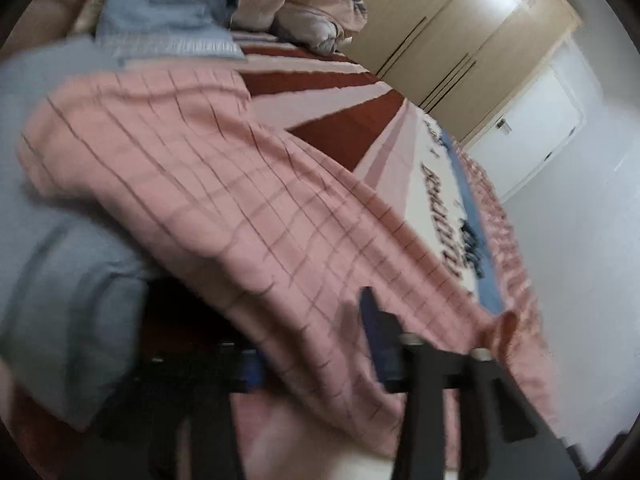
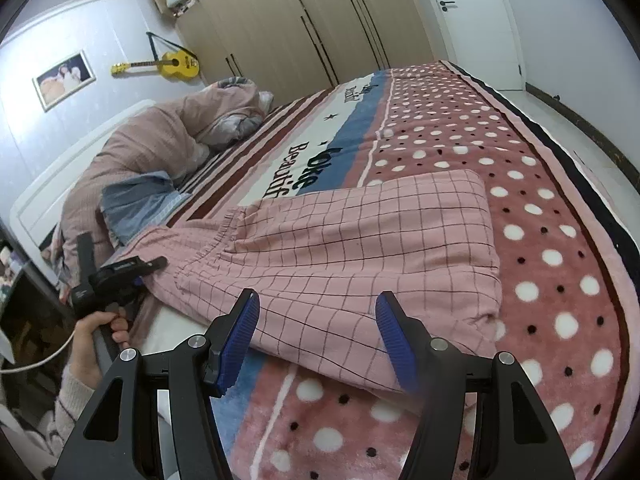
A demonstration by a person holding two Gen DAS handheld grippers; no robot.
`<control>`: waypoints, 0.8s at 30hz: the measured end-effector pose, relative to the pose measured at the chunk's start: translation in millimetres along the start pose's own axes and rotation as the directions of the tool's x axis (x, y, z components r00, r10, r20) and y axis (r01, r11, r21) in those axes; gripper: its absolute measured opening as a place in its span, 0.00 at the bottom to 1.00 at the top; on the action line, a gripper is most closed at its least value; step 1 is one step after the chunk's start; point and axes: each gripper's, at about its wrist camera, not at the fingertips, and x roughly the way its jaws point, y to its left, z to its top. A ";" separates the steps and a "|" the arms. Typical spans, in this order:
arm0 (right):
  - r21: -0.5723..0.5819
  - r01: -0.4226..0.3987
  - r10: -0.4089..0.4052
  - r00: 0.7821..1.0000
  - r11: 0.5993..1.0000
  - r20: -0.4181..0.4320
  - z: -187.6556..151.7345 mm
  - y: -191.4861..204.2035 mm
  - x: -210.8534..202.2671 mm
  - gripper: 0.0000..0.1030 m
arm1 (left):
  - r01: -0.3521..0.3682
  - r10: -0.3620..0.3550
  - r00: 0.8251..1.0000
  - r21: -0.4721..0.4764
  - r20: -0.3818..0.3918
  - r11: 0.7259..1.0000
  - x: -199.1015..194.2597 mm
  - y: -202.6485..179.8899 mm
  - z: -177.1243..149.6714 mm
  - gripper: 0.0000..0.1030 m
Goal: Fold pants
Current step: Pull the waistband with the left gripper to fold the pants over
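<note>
Pink checked fabric of the pants (image 1: 224, 184) fills the left wrist view from 9 to 5 o'clock, draped over the left tool (image 1: 312, 344) so that only one blue pad (image 1: 374, 332) and dark frame parts show. The picture is blurred, and whether that tool grips the cloth or stands open cannot be told. A blue-grey garment (image 1: 60, 272) crowds the 8 o'clock side; the bedspread (image 1: 340, 128) and wardrobe doors (image 1: 460, 40) appear toward 1 o'clock, with bare floor at 3 o'clock.

From the right wrist, the pants (image 2: 360, 248) lie flat on the polka-dot bedspread (image 2: 552, 280), waistband toward 10 o'clock, a folded edge toward 2 o'clock, near the bed's front edge. The right tool (image 2: 316, 320) hangs open, its ribbed blue pads (image 2: 240, 340) spread wide just above the fabric's near hem. At 9 o'clock the left tool (image 2: 154, 264) reaches the waistband corner, held by the left hand (image 2: 92, 336); its tips are too dark to read. Open bedspread stretches toward 12 and 3 o'clock. A rumpled duvet (image 2: 160, 144) and the blue garment (image 2: 136, 204) sit at 10 o'clock.
</note>
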 end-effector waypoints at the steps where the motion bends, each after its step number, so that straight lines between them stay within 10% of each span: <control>1: 0.003 -0.002 0.002 1.000 1.000 0.000 -0.5 -0.5 -0.3 0.56 | -0.001 0.001 1.000 0.008 0.007 1.000 -0.6 -2.2 0.6 0.48; 10: -0.004 -0.011 0.011 1.000 1.000 0.002 -1.6 1.7 -1.8 0.56 | -0.047 0.039 0.993 0.070 0.112 0.996 -1.1 -13.9 28.2 0.07; 18: 0.004 -0.017 0.017 1.000 1.000 0.023 -2.1 -0.7 -8.4 0.56 | 0.009 -0.070 0.976 0.279 0.207 0.960 -43.4 -75.8 36.5 0.04; 24: 0.026 -0.021 0.020 0.998 0.999 0.059 -5.4 -12.0 -24.1 0.56 | 0.095 -0.205 0.961 0.472 0.187 0.877 -68.9 -152.8 23.6 0.04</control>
